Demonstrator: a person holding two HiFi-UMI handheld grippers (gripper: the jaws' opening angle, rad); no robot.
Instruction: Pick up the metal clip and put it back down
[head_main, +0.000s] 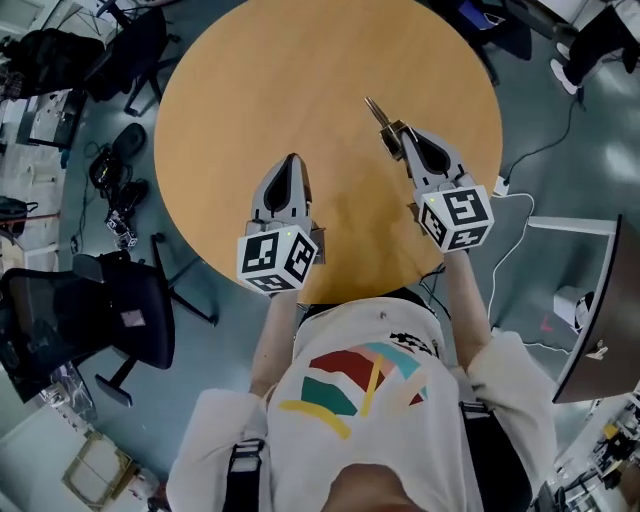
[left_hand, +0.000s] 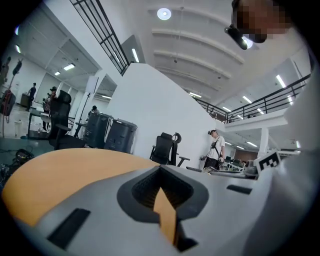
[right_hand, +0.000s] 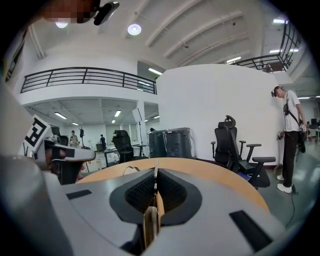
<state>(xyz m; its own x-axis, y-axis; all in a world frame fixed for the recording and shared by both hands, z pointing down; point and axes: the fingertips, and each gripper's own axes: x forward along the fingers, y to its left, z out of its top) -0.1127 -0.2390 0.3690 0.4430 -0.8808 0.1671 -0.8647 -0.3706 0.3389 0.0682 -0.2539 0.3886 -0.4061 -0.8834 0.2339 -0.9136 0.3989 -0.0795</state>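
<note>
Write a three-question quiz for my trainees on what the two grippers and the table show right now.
1. True or false: the left gripper holds the metal clip.
2. Whose jaws are shut on the metal clip? A) left gripper B) right gripper C) neither
3. Fill in: the wooden table under both grippers is ____ in shape.

Key: 1 false; 2 B; 3 round.
</note>
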